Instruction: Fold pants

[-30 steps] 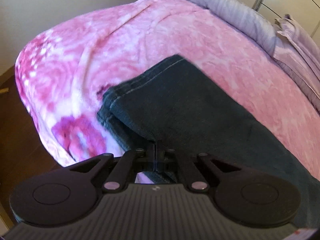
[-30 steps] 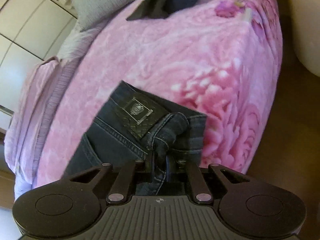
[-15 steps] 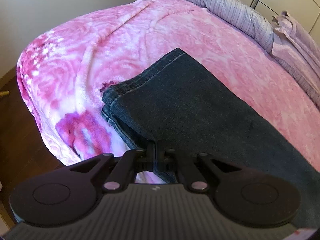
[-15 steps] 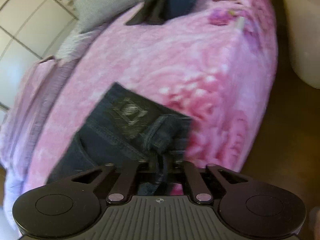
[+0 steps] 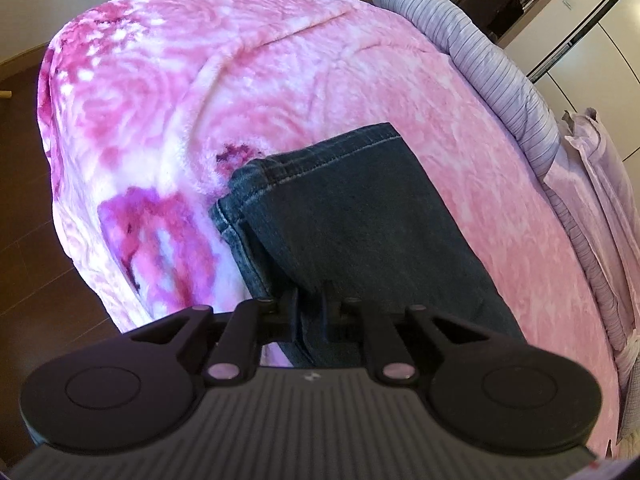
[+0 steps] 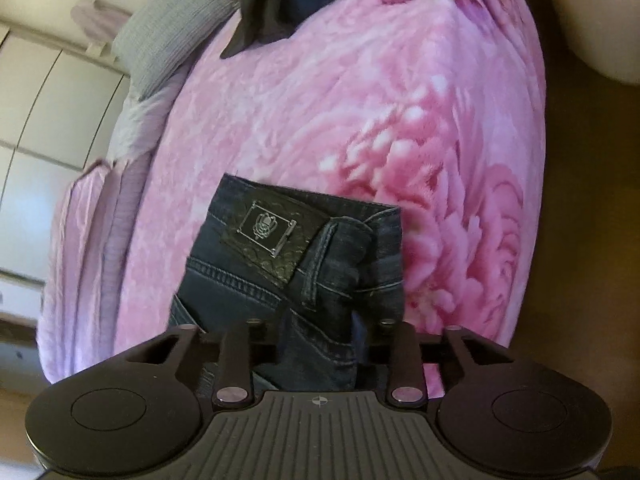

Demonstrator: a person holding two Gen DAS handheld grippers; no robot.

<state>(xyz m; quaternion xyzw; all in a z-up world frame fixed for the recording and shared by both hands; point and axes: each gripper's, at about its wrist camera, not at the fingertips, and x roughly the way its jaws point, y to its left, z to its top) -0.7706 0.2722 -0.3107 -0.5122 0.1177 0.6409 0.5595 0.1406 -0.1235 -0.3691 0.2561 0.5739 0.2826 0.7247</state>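
Note:
Dark blue jeans lie folded lengthwise on a pink floral blanket [image 5: 320,60]. In the left wrist view the leg hems [image 5: 304,168] point away from me. My left gripper [image 5: 312,300] sits on the near edge of the legs. Its jaws are opening, only slightly apart, with denim still pinched between them. In the right wrist view the waistband with its leather patch [image 6: 266,234] lies flat on the blanket [image 6: 360,120]. My right gripper [image 6: 318,328] is over the waistband's near edge. Those jaws are opening and stand clearly apart, with bunched denim loose between them.
A striped lilac pillow [image 5: 492,68] and lilac bedding [image 5: 600,200] line the far side of the bed. A grey pillow [image 6: 172,32] and a heap of dark clothes [image 6: 288,0] sit at the far end. The bed edge drops to brown floor [image 5: 32,240]. White wardrobe doors [image 6: 40,120] stand beyond.
The right jaws went from shut on the waistband to clearly apart, and the denim slackened. The left jaws parted a little. Both views rolled.

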